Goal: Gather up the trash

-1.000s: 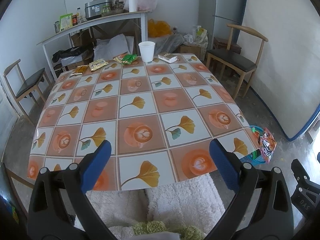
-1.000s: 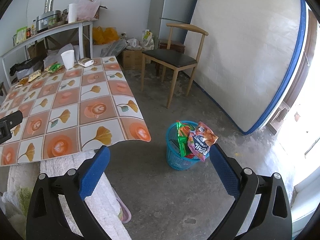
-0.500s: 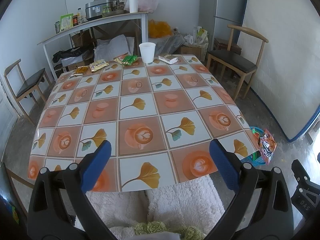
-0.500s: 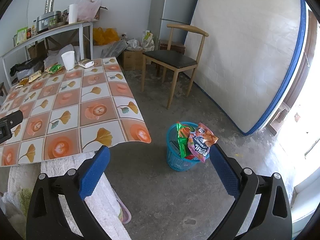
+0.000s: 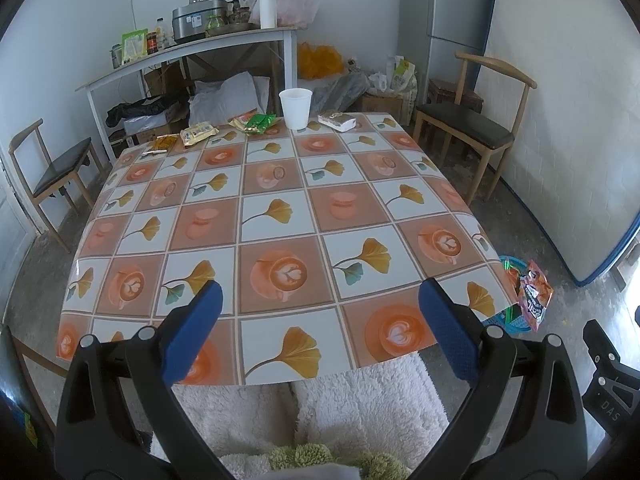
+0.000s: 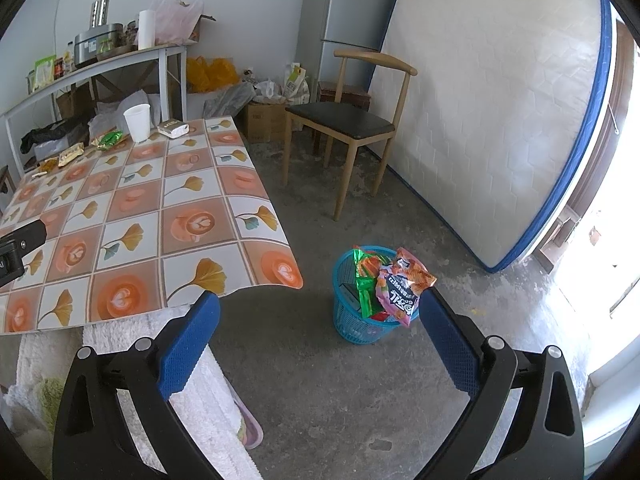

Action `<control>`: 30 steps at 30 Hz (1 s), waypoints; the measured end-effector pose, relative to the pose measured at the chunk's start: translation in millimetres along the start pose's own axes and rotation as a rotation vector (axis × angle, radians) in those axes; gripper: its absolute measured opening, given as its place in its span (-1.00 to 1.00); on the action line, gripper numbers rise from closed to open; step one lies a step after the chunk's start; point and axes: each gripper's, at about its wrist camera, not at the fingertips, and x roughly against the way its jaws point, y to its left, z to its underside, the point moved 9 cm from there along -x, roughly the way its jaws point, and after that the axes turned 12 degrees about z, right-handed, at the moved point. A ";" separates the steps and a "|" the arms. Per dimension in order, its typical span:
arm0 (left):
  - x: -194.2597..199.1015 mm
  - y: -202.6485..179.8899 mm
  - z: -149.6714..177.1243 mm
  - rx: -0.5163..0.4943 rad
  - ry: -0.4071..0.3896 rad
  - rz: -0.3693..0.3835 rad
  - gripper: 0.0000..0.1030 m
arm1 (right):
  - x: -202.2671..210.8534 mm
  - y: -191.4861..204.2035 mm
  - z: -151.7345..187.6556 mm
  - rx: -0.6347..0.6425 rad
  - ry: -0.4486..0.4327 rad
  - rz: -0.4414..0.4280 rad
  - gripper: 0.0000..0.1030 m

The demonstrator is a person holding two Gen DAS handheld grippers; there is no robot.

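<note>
**Both grippers spread and empty; trash at the far worktop edge and in the basket**

Left gripper (image 5: pixel 318 320) hangs over the near edge of the worktop (image 5: pixel 280 216), its blue-padded fingers spread wide with nothing between them. Right gripper (image 6: pixel 320 322) is likewise spread and empty, held above the concrete floor (image 6: pixel 340 392) off the worktop's right corner.

Straight ahead of the left gripper, well apart from it, the remaining trash lies in a loose row along the far edge of the worktop. A white paper cup (image 5: pixel 295 109) stands upright there, mouth up. Just left of it lies a green wrapper (image 5: pixel 260 122), crumpled, its long axis running roughly along the edge. Farther left is a yellow snack packet (image 5: pixel 199 133), lying flat, long axis also along the edge and slightly slanted, then a small orange wrapper (image 5: pixel 164 142) near the far left corner. Right of the cup a white wrapped packet (image 5: pixel 337 121) lies flat, its long axis angled toward the right corner.

Just ahead of the right gripper, near its right finger, a blue plastic basket (image 6: pixel 356 320) stands on the floor beside the worktop. Wrappers stick up out of it: a pink and orange snack bag (image 6: pixel 402 284) hangs over the rim, long axis tilted down toward the gripper, and a green wrapper strip (image 6: pixel 363 284) stands nearly upright inside
</note>
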 end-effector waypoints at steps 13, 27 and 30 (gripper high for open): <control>0.2 -0.3 0.3 0.001 0.001 0.000 0.84 | 1.0 0.3 -2.2 0.001 0.002 0.000 0.88; 0.2 0.1 0.4 0.001 0.000 0.001 0.84 | 1.0 0.1 -1.6 0.001 0.002 0.001 0.88; 0.3 0.1 0.5 0.001 0.001 0.001 0.84 | 0.9 0.1 -1.6 0.001 0.002 0.000 0.88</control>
